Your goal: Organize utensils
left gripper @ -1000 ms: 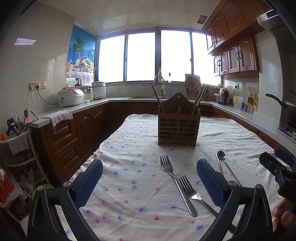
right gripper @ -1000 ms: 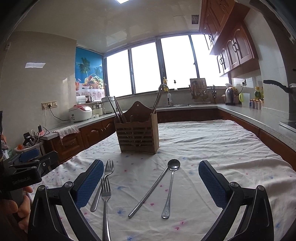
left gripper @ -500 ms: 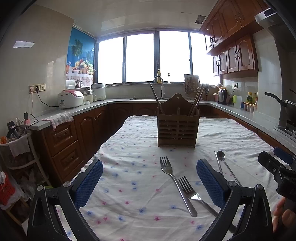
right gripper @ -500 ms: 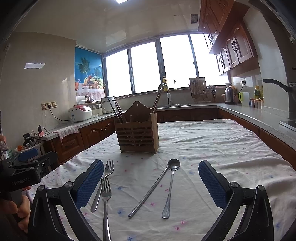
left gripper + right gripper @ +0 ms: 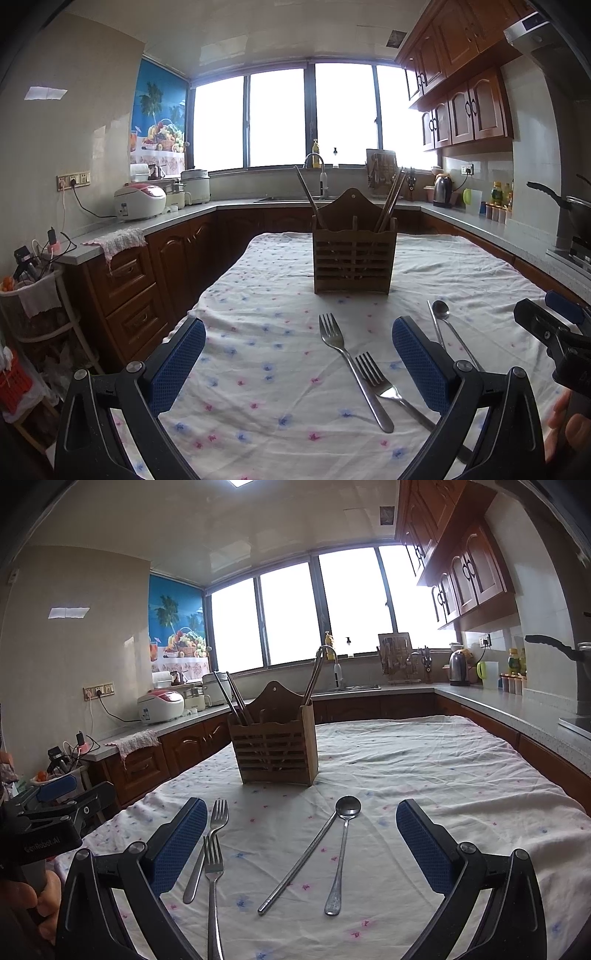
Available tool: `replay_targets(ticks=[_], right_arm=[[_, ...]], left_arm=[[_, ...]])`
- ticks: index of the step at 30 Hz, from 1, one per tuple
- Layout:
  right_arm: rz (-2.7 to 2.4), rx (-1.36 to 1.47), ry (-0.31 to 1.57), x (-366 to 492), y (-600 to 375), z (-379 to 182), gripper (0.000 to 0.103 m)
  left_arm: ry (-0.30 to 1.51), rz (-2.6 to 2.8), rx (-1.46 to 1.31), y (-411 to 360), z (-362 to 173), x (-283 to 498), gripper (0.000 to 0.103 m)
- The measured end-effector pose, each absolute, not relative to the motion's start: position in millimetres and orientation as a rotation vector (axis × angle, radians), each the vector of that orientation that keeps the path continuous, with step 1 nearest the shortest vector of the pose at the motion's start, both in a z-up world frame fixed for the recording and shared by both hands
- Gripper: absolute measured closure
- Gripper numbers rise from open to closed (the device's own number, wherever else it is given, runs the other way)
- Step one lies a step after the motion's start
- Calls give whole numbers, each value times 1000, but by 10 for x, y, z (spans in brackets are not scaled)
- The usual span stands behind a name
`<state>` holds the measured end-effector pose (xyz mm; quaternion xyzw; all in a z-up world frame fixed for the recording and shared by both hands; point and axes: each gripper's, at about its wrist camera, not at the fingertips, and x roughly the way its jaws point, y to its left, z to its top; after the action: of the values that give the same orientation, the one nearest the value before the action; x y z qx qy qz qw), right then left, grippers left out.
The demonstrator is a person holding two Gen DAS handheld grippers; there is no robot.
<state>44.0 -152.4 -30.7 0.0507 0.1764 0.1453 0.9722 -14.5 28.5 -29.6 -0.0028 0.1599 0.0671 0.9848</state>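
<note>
**Both your grippers spread wide over loose cutlery**

Your left gripper [image 5: 298, 362] hangs above the white flower-print tablecloth [image 5: 258, 325] with its blue-padded fingers [image 5: 178, 365] spread wide and nothing between them. Your right gripper [image 5: 301, 843] is just as wide apart and equally empty.

On the cloth in front of you lie two stainless-steel forks: the farther fork [image 5: 351, 365] and the nearer fork [image 5: 391, 391], their handles crossing or touching near your left gripper's right finger. Beside them, to the right, a long-handled steel spoon [image 5: 341, 853] and a pair of steel chopsticks [image 5: 299, 860] meet at their far ends and splay apart toward you.

Farther back stands the slatted wooden utensil holder [image 5: 354, 258], upright, with dark chopsticks [image 5: 390, 199] leaning out of its left and right compartments.

From the right wrist view, the body of your left gripper reads "GenRobot.AI" [image 5: 41, 844] in white lettering. No other writing is legible
</note>
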Motion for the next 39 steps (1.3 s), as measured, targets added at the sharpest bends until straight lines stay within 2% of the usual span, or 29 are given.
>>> replay_targets(ticks=[39], right_arm=[[305,122,350,405,-1512,-250,0]], left_arm=[[321,136,-4,253,-289,-142,1]])
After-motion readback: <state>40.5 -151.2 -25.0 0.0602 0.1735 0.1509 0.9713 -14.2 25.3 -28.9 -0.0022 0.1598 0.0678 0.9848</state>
